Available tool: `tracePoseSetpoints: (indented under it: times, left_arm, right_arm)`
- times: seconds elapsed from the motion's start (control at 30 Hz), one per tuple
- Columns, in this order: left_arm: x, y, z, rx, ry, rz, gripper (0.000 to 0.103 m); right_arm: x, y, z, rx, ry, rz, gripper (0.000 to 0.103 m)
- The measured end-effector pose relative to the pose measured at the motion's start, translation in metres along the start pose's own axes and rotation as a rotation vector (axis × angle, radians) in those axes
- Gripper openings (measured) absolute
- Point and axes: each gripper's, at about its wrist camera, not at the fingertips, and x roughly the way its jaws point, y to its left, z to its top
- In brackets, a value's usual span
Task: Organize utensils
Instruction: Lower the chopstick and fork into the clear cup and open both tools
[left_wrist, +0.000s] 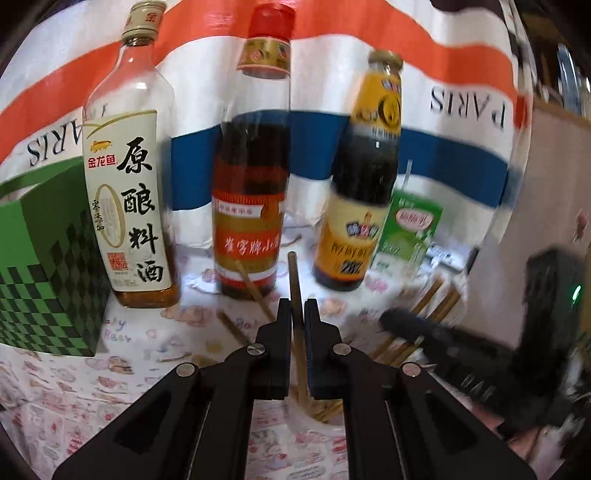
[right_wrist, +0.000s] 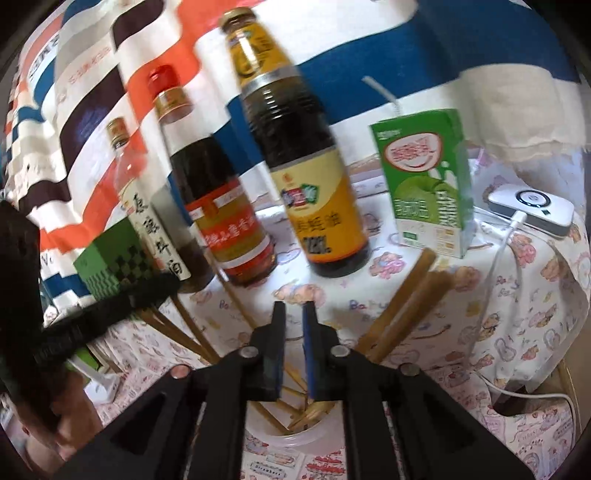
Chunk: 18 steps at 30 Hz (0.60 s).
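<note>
- The left gripper (left_wrist: 297, 308) is squeezed almost shut on one brown chopstick (left_wrist: 295, 280). The stick stands straight up between the two fingers, and its bottom end goes down toward the cup below.
- The right gripper (right_wrist: 294, 312) has a small gap between its fingers. Nothing is in that gap. It hangs right over the white cup (right_wrist: 295, 441).
- Many chopsticks (right_wrist: 402, 302) already stand in the cup and lean out to both sides. So a good part of the tidying looks done.
- The stick in the left gripper looks like it is not let go yet. That step is left.
- One thin stick (left_wrist: 253, 291) leans near the bottles. It is hard to tell if it is in the cup or lying on the table.
- Behind the cup stand three bottles: a clear bottle (left_wrist: 129, 199), a red cap bottle (left_wrist: 249, 206) and a dark sauce bottle (left_wrist: 360, 206).
- A green drink box (right_wrist: 428, 184) stands to the right of the bottles, and a green checked box (left_wrist: 44, 280) stands at the far left.
- A white charger (right_wrist: 532, 206) lies at the right edge of the table.
</note>
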Motion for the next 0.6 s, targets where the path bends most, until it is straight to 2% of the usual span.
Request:
tracePoseSetpoints:
  times: [0.1,0.17,0.3,0.4,0.5,0.6]
  left_arm:
    - [-0.001,-0.012,-0.006,0.071,-0.021,0.063,0.010]
    - [-0.009,-0.016,-0.007,0.096,-0.051,0.087,0.028]
    - [-0.038,-0.012,-0.006,0.084,-0.148,0.113,0.041]
    - [-0.060,-0.003,-0.009,0.083,-0.196,0.136,0.052]
    - [-0.076,0.007,-0.013,0.089,-0.206,0.167,0.057]
    - [-0.097,0.020,-0.021,0.101,-0.214,0.202,0.066]
  right_arm:
    - [-0.002,-0.002,0.002,0.002,-0.007,-0.015,0.026]
    - [-0.005,-0.001,0.002,0.009,-0.007,-0.010,0.030]
    - [-0.011,0.006,0.003,-0.009,-0.036,-0.025,0.043]
    - [-0.015,0.010,0.006,-0.015,-0.049,-0.027,0.047]
    - [-0.019,0.014,0.007,-0.028,-0.064,-0.035,0.051]
    - [-0.024,0.025,0.006,-0.067,-0.077,-0.056,0.052]
